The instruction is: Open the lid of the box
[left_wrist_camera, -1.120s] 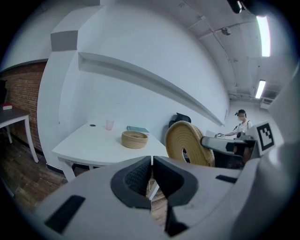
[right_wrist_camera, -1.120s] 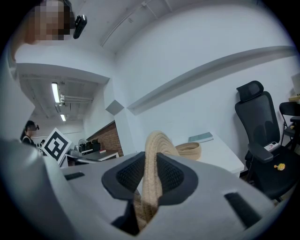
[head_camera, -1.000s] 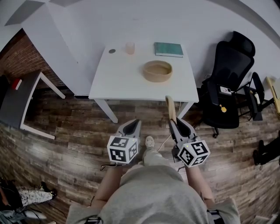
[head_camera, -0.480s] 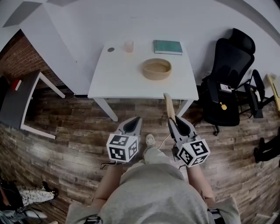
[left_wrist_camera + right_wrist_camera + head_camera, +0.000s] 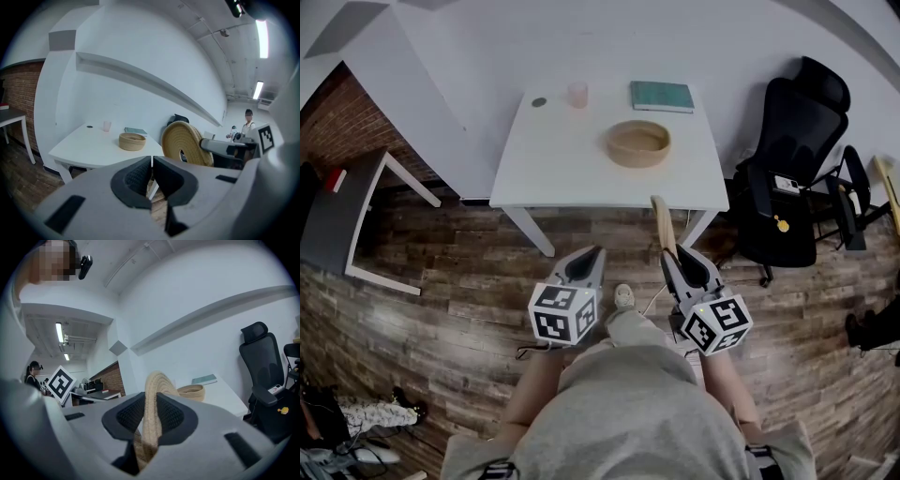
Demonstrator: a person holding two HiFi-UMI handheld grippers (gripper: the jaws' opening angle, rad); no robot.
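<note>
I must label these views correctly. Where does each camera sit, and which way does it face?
Head view: on the person's head, looking steeply down on the table; arms, legs, left gripper and right gripper show.
Left gripper view: along its own closed, empty jaws toward the table.
Right gripper view: along its own jaws, closed on the lid.
Shared: both gripper views show the basket.
</note>
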